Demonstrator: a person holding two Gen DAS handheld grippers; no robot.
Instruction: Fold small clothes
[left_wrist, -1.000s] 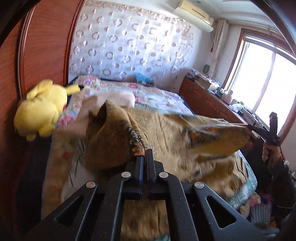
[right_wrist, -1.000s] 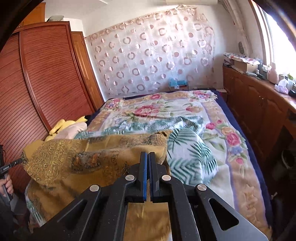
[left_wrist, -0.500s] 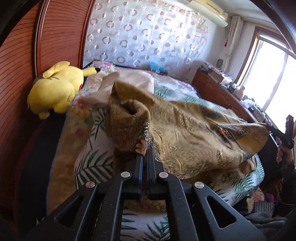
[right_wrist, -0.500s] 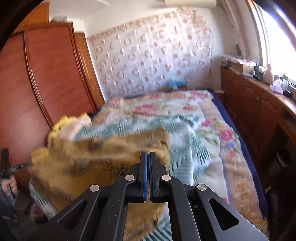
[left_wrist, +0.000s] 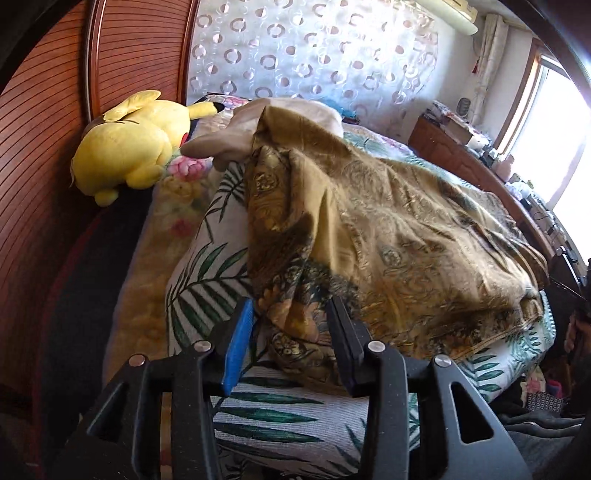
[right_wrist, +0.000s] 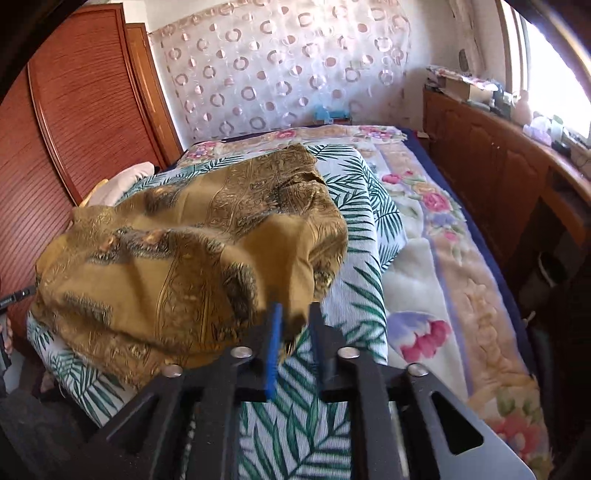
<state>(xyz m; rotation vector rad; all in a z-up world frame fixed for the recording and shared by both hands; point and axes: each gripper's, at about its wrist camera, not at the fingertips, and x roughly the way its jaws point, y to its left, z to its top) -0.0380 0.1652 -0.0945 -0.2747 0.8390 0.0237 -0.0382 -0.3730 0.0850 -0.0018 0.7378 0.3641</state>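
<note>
Both of your grippers have just been opening, and the golden patterned garment (left_wrist: 388, 229) now lies in a loose heap on the palm-leaf cloth (left_wrist: 207, 273) near the foot edge of the bed (right_wrist: 461, 266). Your left gripper (left_wrist: 291, 332) stands released, with a bunched corner of the garment between its jaws but no pad pressing on it. Your right gripper (right_wrist: 295, 332) is likewise released; the garment's other near corner hangs between its jaws, seemingly free.

The fabric looks slippery and thin. It is puffed up with air and creased, not flat, so a fold made from here would likely come out crooked. The near hem sits close to the bed's foot edge; I judge a careless pull toward you could drag it off. If you withdraw with a corner draped against a pad, it may snag and pull the heap askew. On the bed's far left side, the yellow plush toy (left_wrist: 129, 140) and a beige item (left_wrist: 236, 136) leave little room to spread that way.
</note>
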